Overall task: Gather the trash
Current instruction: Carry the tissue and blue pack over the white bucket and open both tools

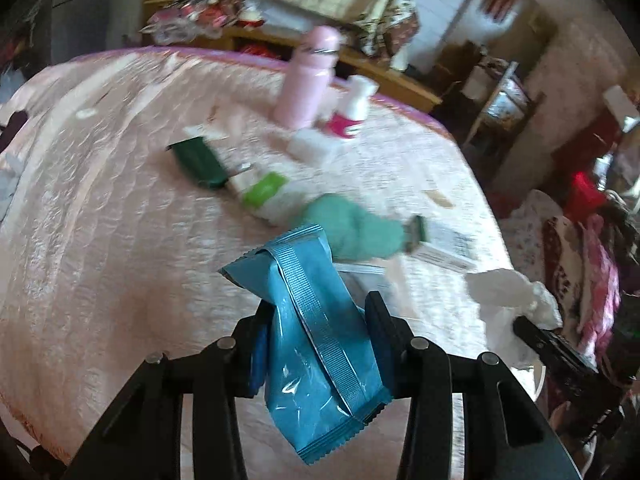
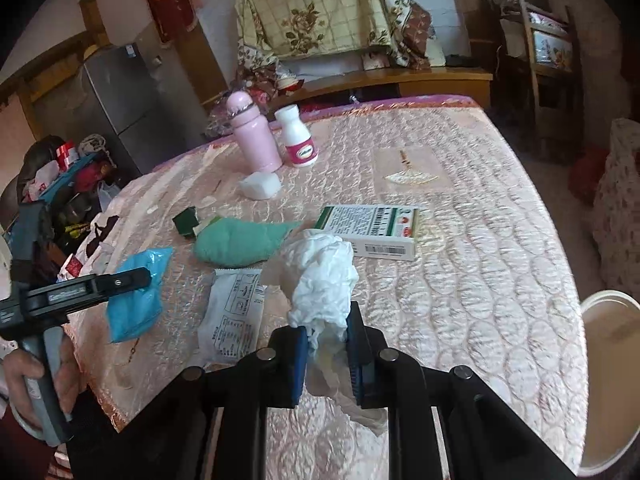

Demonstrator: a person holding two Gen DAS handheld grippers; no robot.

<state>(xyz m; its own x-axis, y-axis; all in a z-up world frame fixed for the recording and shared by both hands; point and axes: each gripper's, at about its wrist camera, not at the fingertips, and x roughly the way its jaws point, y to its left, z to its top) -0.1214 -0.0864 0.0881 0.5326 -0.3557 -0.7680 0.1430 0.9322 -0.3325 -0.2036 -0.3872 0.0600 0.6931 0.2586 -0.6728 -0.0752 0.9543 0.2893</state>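
Observation:
My left gripper (image 1: 320, 316) is shut on a blue foil wrapper (image 1: 316, 344) and holds it above the pink quilted table (image 1: 100, 220). It also shows in the right wrist view (image 2: 148, 276) with the wrapper (image 2: 136, 300). My right gripper (image 2: 326, 330) is shut on a crumpled white tissue (image 2: 326, 276), seen in the left wrist view (image 1: 512, 300) too. A white printed sachet (image 2: 232, 320) lies flat on the table between the two grippers.
On the table are a green cloth (image 2: 240, 242), a white and green box (image 2: 372, 230), a dark green box (image 2: 186, 220), a pink bottle (image 2: 256, 136), a white bottle (image 2: 300, 136) and a white cup (image 2: 260, 185). A white bin (image 2: 610, 380) stands at the right edge.

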